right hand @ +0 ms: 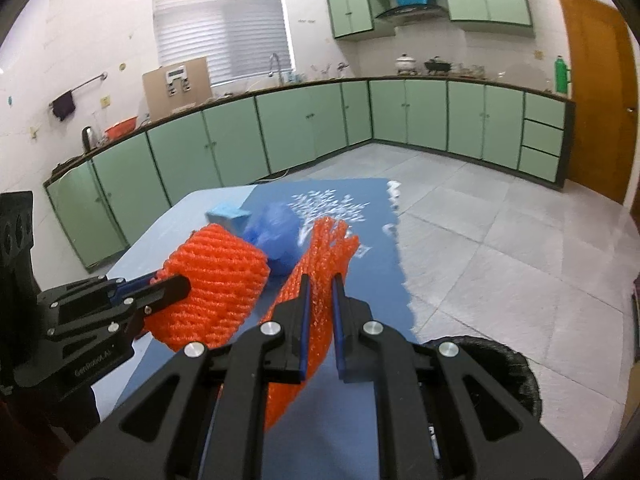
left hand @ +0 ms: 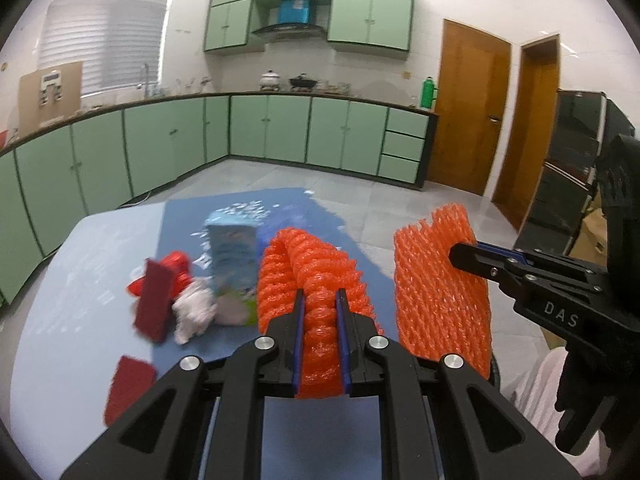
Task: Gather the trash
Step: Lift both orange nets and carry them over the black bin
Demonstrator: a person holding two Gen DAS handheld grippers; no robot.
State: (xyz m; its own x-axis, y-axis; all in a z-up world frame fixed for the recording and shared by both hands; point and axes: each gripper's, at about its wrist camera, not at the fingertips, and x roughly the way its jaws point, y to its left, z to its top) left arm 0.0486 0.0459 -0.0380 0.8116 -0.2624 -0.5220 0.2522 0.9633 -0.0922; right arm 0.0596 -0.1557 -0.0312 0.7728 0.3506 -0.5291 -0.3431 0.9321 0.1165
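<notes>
My left gripper (left hand: 320,296) is shut on an orange foam net sleeve (left hand: 308,276), lifted above the blue table; it also shows in the right wrist view (right hand: 212,280). My right gripper (right hand: 320,280) is shut on a second orange foam net (right hand: 320,260), seen flat at the right of the left wrist view (left hand: 440,288). On the table lie a light blue carton (left hand: 234,268), a crumpled white paper (left hand: 194,312), red wrappers (left hand: 160,292) and a blue crumpled bag (right hand: 276,236).
A black-lined trash bin (right hand: 512,376) stands on the floor beside the table's right edge. A blue mat (right hand: 360,216) covers part of the table (left hand: 60,300). Green kitchen cabinets (left hand: 280,132) line the far walls; tiled floor lies between.
</notes>
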